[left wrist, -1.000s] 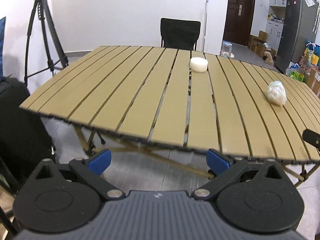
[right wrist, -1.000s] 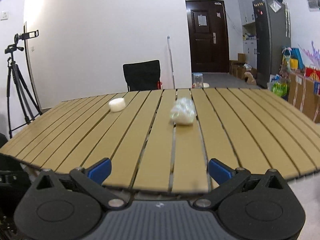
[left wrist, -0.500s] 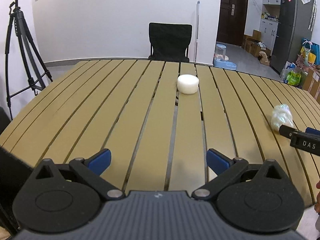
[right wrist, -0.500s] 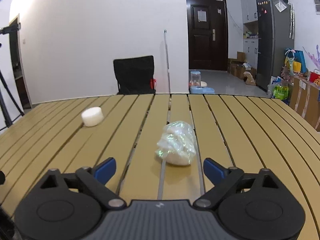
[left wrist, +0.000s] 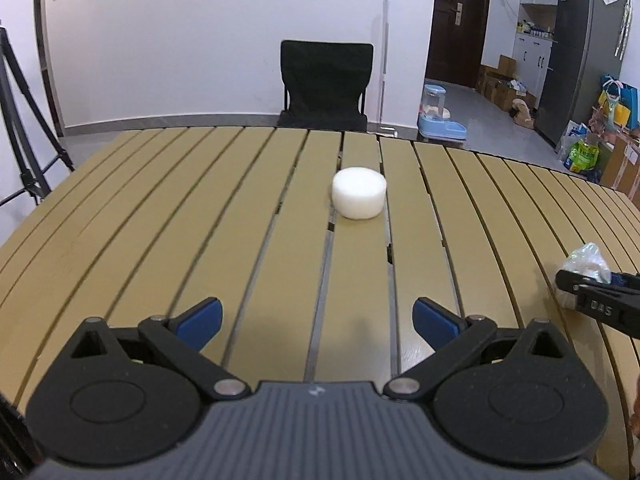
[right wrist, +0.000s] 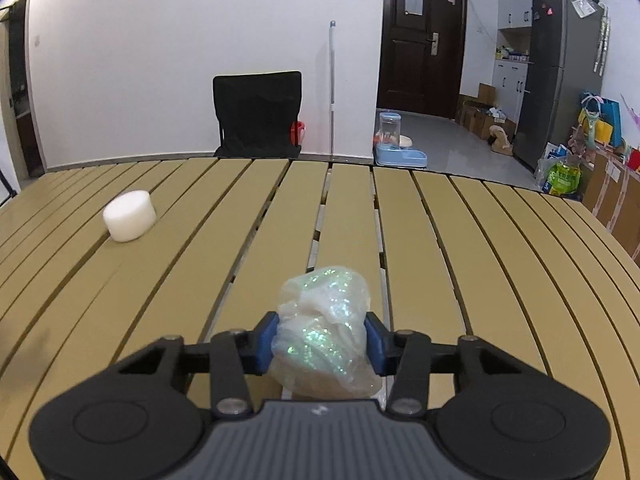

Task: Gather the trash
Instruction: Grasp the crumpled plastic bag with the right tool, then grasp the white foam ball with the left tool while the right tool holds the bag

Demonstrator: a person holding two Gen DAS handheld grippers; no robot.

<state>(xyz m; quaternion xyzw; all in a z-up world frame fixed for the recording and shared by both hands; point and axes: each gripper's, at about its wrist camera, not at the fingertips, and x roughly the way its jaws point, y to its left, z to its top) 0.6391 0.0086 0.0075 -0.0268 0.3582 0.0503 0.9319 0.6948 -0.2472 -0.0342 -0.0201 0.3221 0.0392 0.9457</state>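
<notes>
A white round foam puck (left wrist: pixel 359 199) sits on the tan slatted table (left wrist: pixel 200 216), ahead of my left gripper (left wrist: pixel 318 318), which is open and empty over the table's near part. The puck also shows at the left in the right wrist view (right wrist: pixel 129 215). My right gripper (right wrist: pixel 320 342) is shut on a crumpled clear plastic wad (right wrist: pixel 322 330), its blue pads pressing both sides. In the left wrist view the wad (left wrist: pixel 586 258) and the right gripper's black finger (left wrist: pixel 600 304) show at the right edge.
A black chair (left wrist: pixel 325 84) stands behind the table's far edge. A tripod (left wrist: pixel 20 128) is at the far left. A white pole (right wrist: pixel 331 88), a pet feeder (right wrist: pixel 394 142), a fridge (right wrist: pixel 560 72) and bags are beyond the table on the right.
Both grippers have moved forward over the table. My right gripper has closed its jaws around the plastic wad. My left gripper has come nearer the white puck and stays open.
</notes>
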